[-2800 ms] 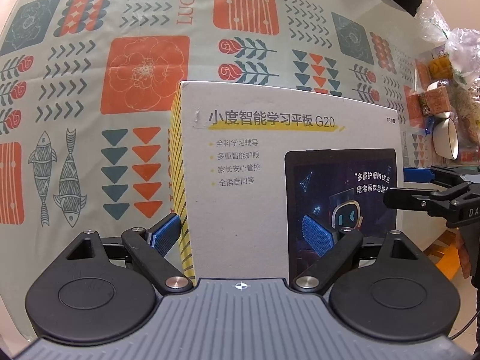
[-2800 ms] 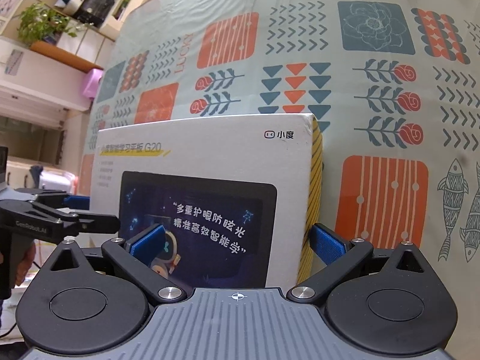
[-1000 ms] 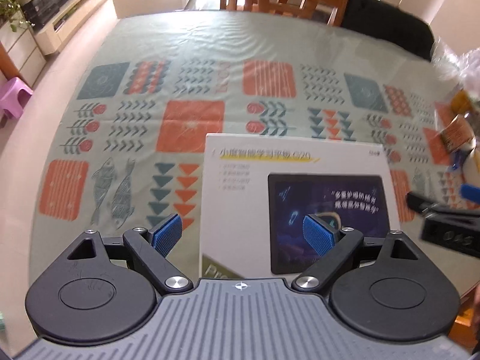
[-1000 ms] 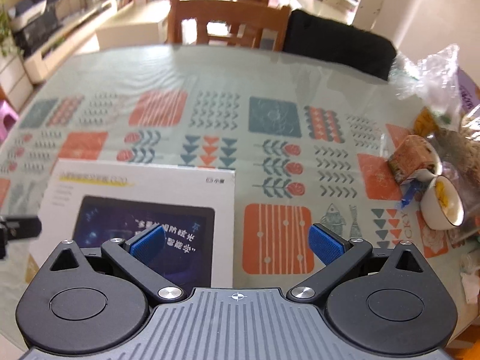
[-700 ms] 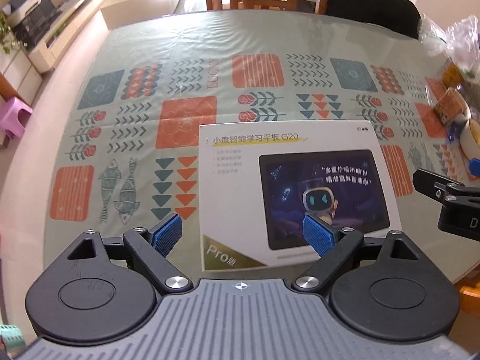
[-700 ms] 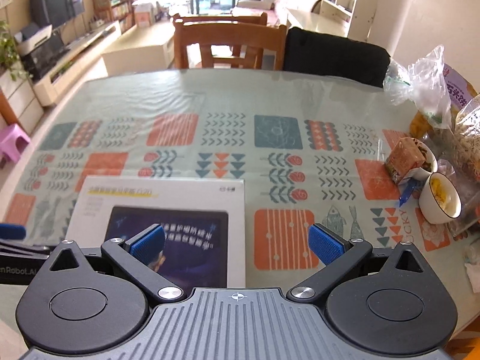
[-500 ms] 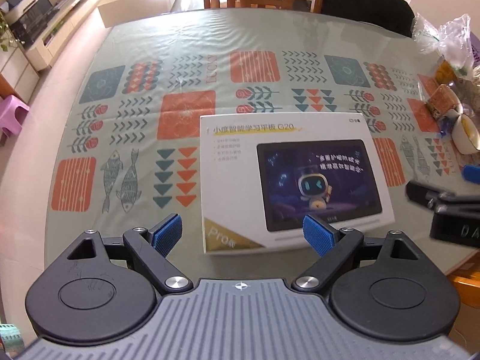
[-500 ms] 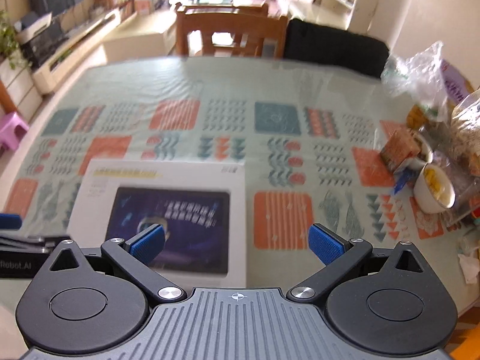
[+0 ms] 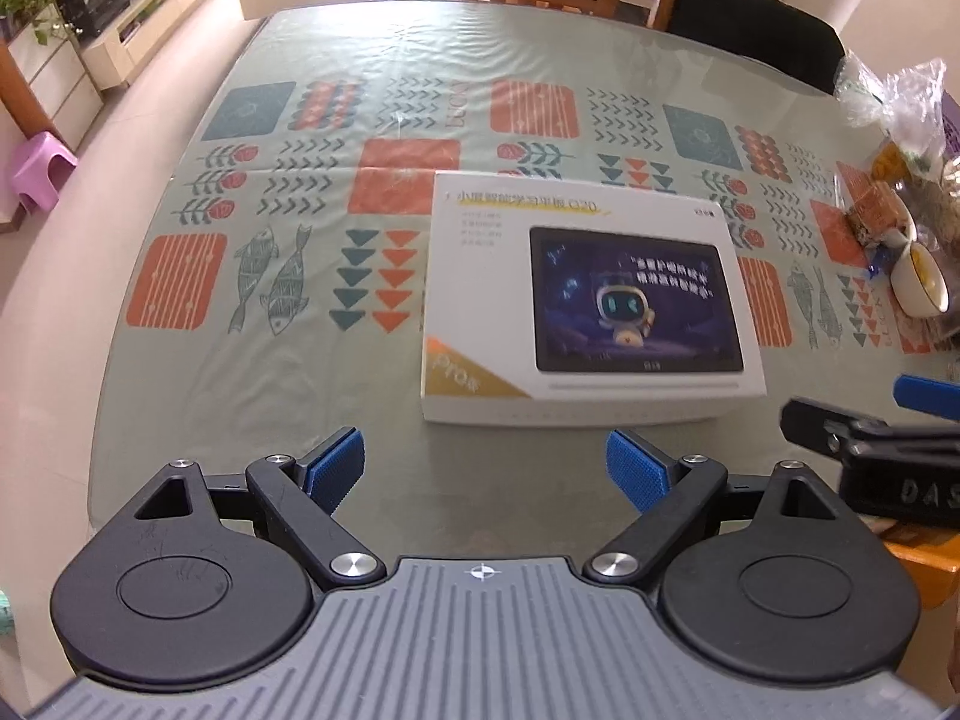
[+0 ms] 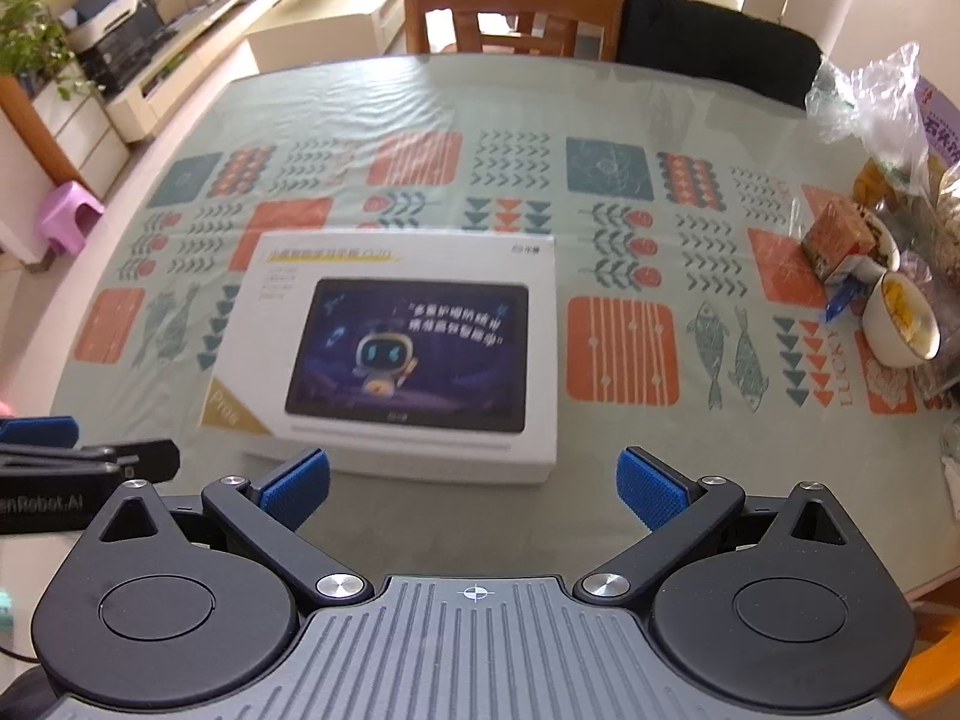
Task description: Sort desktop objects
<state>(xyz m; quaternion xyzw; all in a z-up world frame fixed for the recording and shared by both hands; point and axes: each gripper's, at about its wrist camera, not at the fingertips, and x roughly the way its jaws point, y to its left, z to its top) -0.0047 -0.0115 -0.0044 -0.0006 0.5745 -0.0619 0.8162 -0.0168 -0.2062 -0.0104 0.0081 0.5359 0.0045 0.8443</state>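
White box (image 9: 576, 300) with a tablet picture lies flat on the patterned surface (image 9: 270, 384), near the front edge. Left tool (image 9: 485, 468) is spread wide, empty, hovering short of the box at its 6 o'clock. Right tool (image 10: 471, 483) is likewise spread, holding nothing, clear of the box. A bowl (image 10: 900, 324) and snack bags (image 10: 870, 96) sit at 3 o'clock, well apart from the box.

The right gripper (image 9: 900, 420) (seen from the left) is cut off.
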